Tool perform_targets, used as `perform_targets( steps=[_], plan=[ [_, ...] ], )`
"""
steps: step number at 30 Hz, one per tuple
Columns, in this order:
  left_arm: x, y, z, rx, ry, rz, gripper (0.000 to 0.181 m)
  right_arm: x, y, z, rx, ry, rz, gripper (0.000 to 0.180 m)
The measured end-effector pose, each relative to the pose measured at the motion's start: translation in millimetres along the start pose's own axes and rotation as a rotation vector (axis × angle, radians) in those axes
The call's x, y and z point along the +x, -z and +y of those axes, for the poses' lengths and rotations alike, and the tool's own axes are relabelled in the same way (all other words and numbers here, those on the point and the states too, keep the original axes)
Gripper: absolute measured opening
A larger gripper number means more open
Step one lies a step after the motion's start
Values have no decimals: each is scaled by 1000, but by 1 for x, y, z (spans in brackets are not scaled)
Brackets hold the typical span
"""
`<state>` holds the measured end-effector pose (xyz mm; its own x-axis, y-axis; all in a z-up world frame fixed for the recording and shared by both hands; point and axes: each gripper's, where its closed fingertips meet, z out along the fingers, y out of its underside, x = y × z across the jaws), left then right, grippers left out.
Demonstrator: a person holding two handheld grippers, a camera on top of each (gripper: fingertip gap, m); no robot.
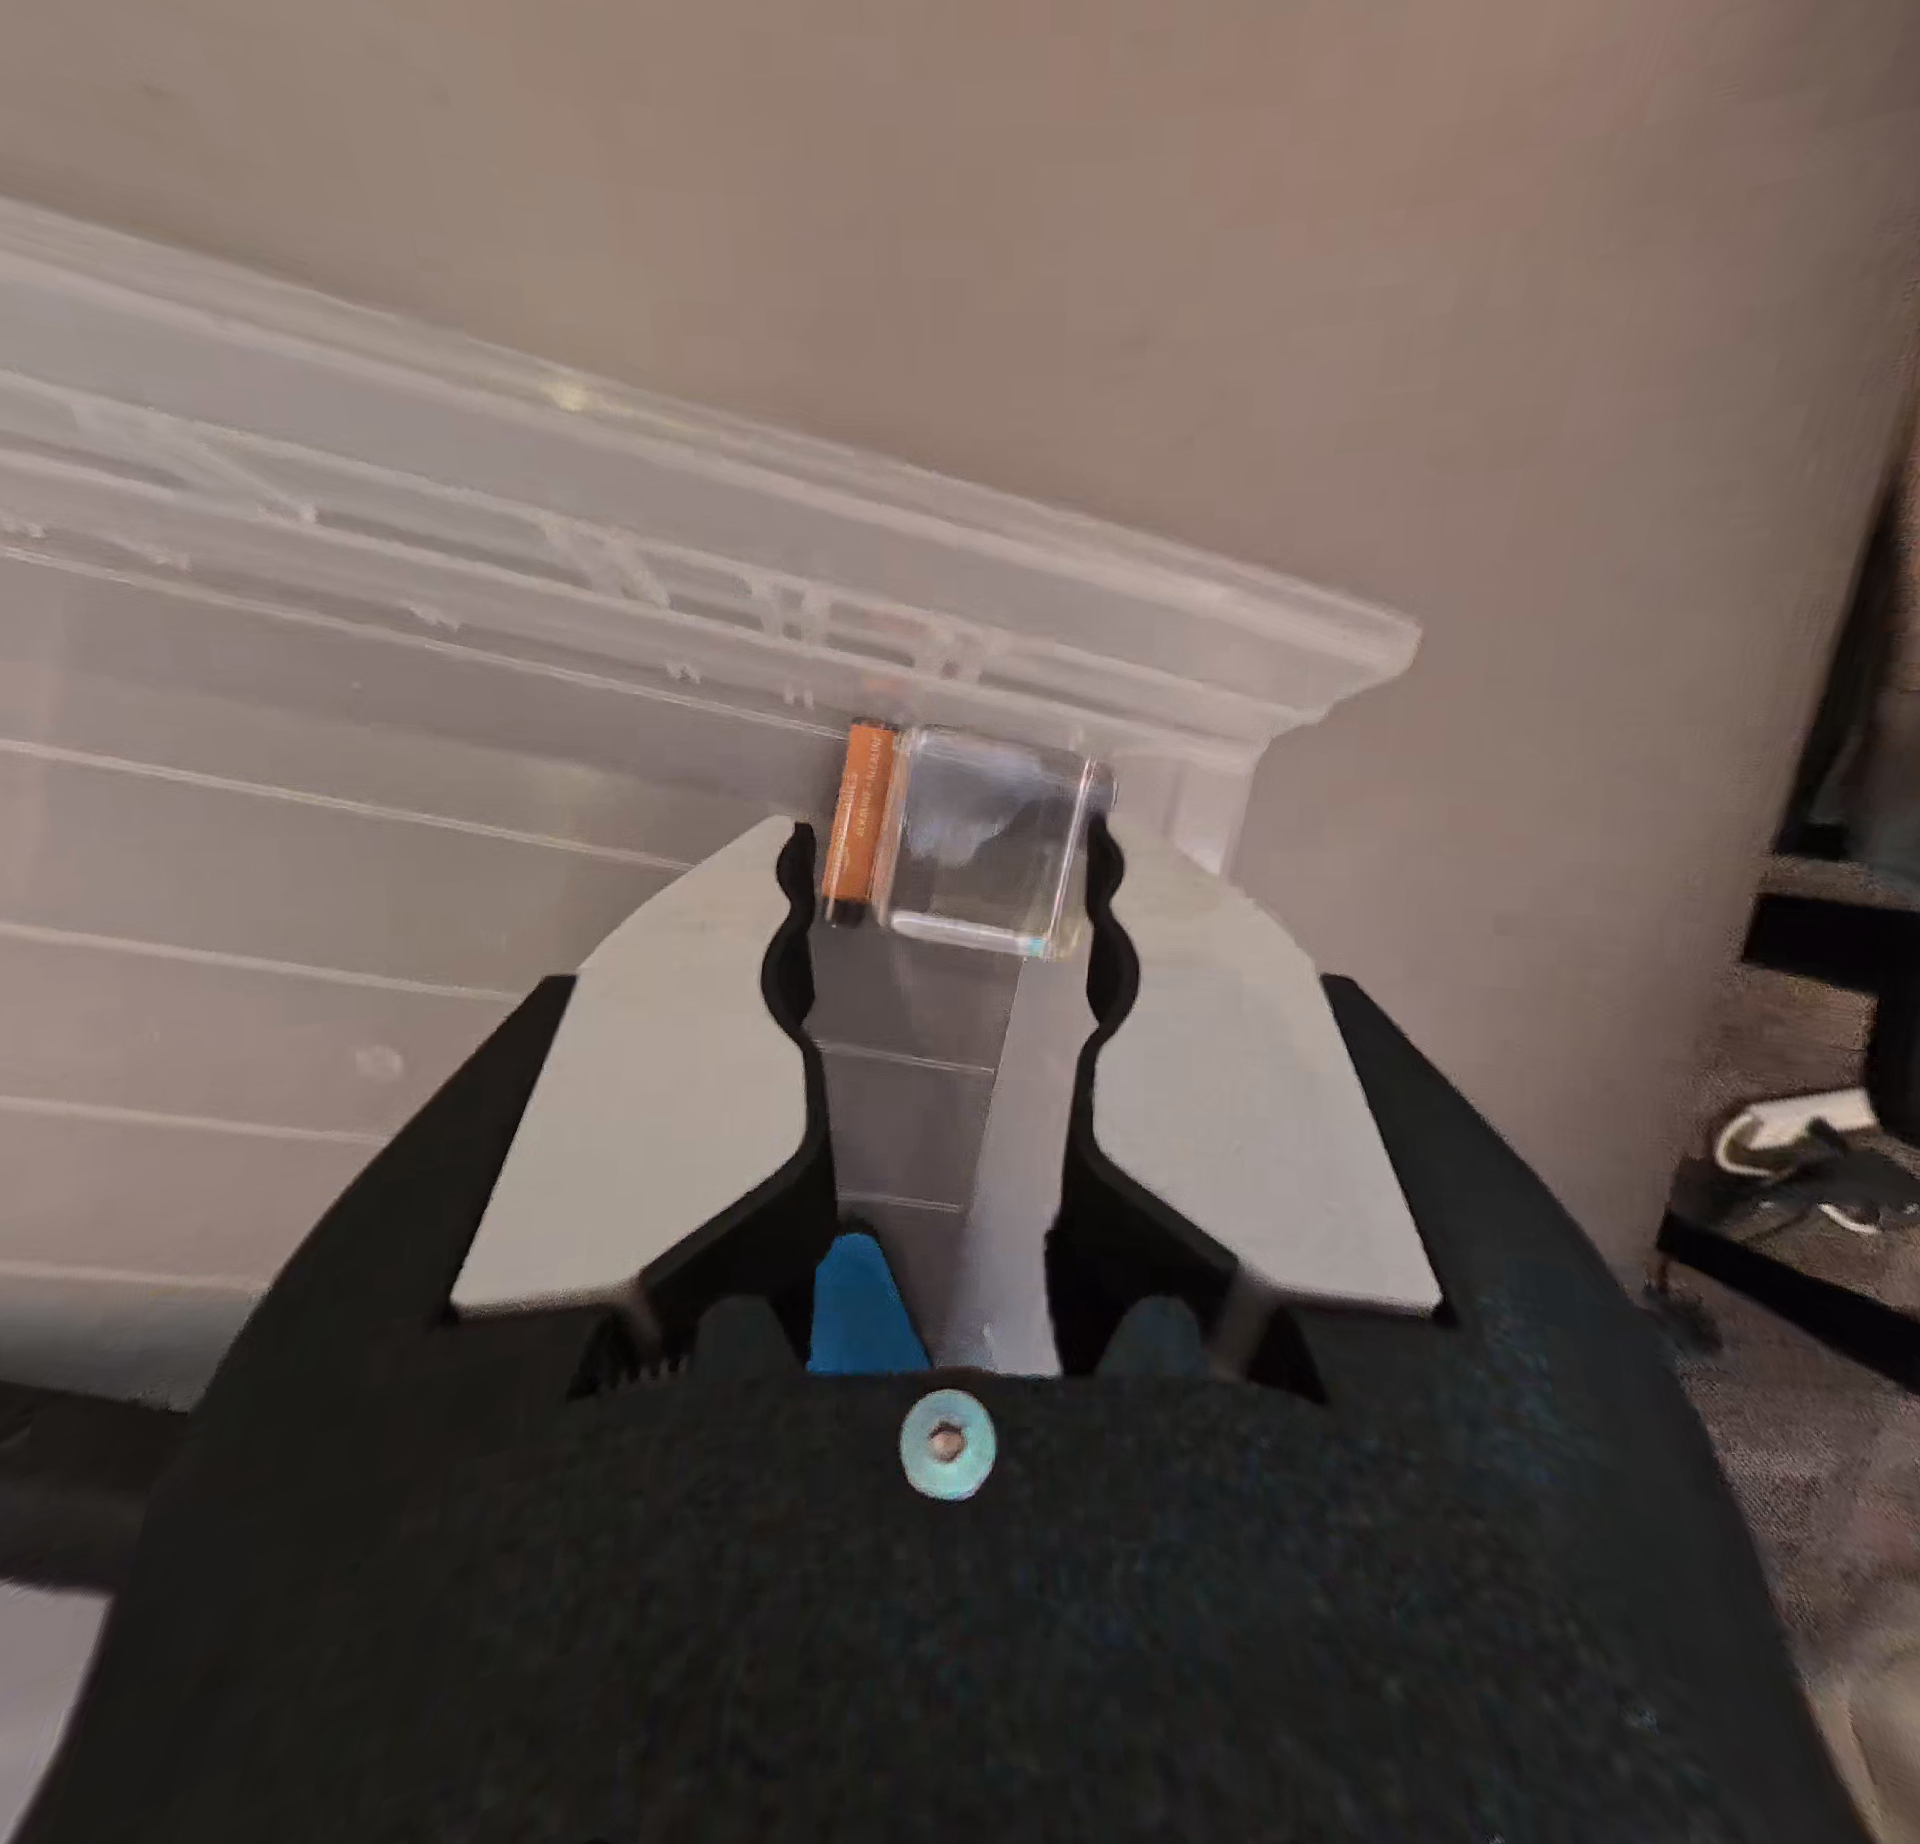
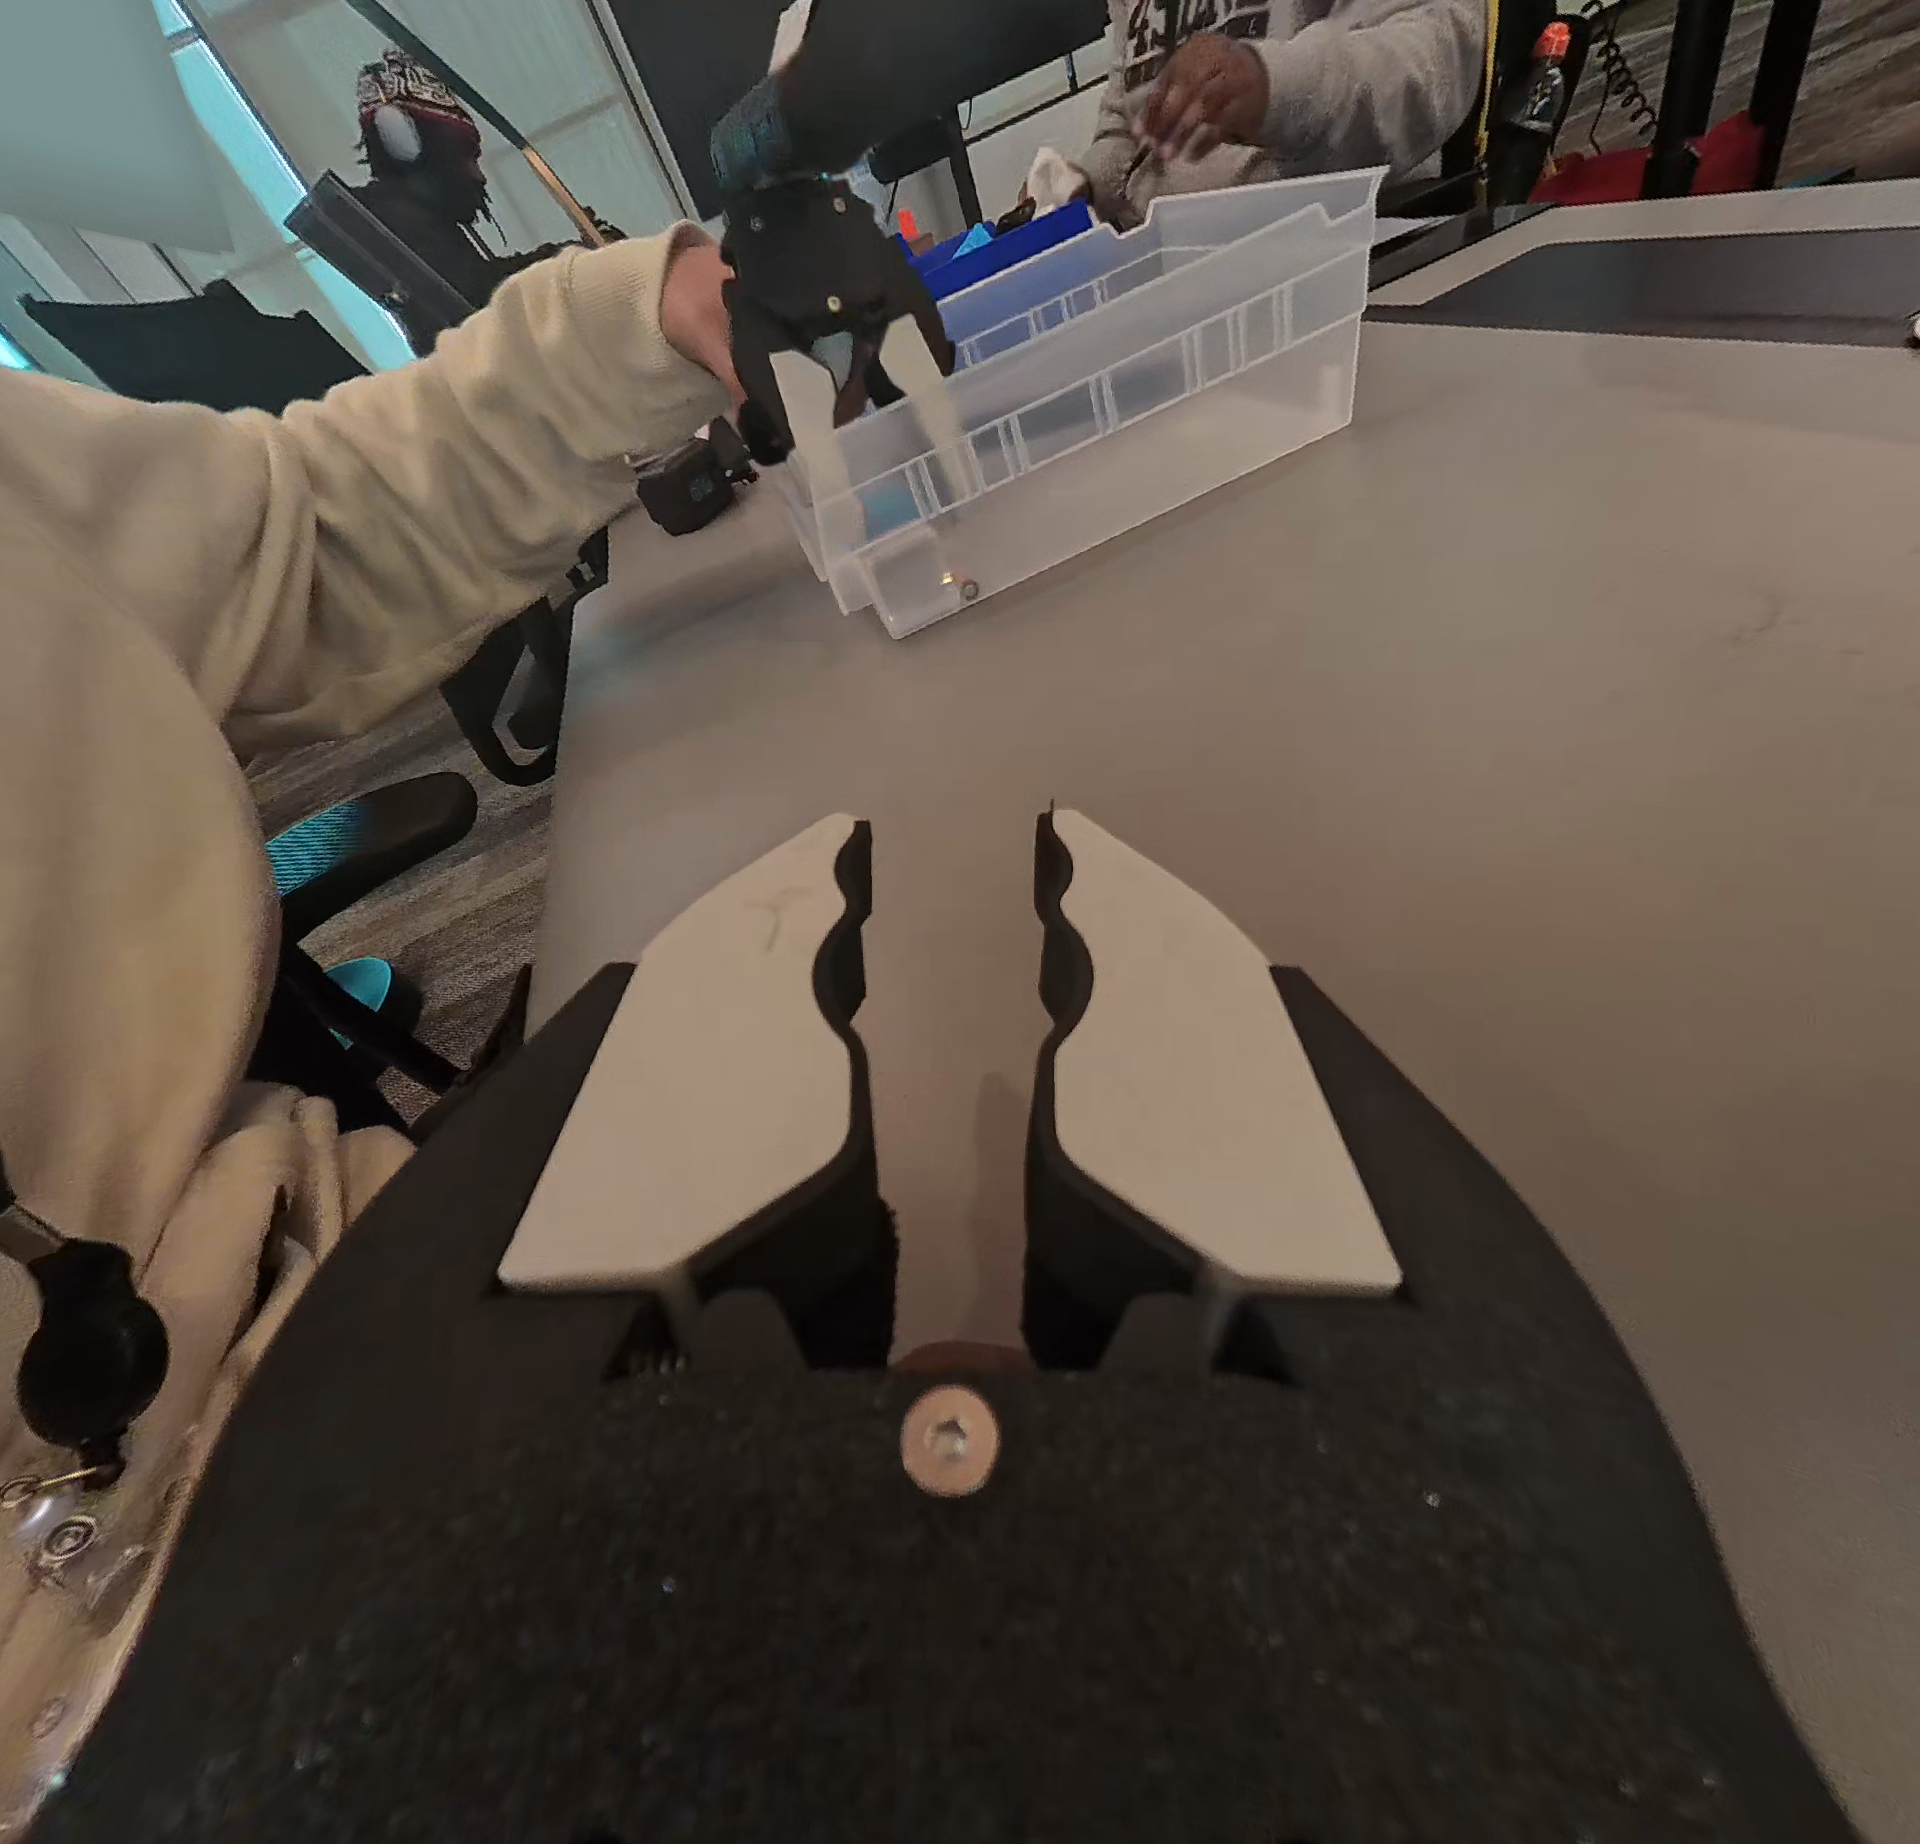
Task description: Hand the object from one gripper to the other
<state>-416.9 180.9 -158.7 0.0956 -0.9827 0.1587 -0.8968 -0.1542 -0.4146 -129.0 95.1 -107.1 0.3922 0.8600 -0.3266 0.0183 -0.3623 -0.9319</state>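
Two things sit between the left gripper's point(image 1: 951, 859) fingers — a clear cube-shaped block point(image 1: 987, 838) and, pressed against its left side, a small orange battery point(image 1: 860, 823) standing roughly upright. In the left wrist view the fingers look clamped on the pair, with the battery against the left finger point(image 1: 686, 1015) and the block against the right one. Whether the pinch is actually bearing on both is hard to say, the picture's a bit smeared.

From the right wrist view you can see that same left gripper point(image 2: 883, 537) reaching down into the near end of a clear plastic bin point(image 2: 1226, 381) on the grey table point(image 2: 1351, 755), held by a hand in a cream sleeve point(image 2: 395, 485). The clear block point(image 2: 912, 573) shows through the bin's front wall, low down near the bottom corner. Behind the clear bin there's a blue bin point(image 2: 1023, 246).

The right gripper point(image 2: 954, 838) hangs over bare table well apart from the bin — its fingers are parted with nothing between them.

Across the table another person in a grey sweatshirt point(image 2: 1351, 38) has a hand near the bins.
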Motion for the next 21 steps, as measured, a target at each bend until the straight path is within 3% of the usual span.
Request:
perform_targets(
  steps=[7, 14, 21],
  plan=[
    [-4, -4, -4, 2, -52, 39, 60, 11, 1, -1, 11, -26, 18, 30],
    [-26, 7, 1, -8, -80, -87, 39, 18, 3, -4, 33, -51, 26, 30],
    [-35, 12, 5, -44, -123, -136, 48, 17, -4, -2, 15, -66, 9, 30]
  ],
)
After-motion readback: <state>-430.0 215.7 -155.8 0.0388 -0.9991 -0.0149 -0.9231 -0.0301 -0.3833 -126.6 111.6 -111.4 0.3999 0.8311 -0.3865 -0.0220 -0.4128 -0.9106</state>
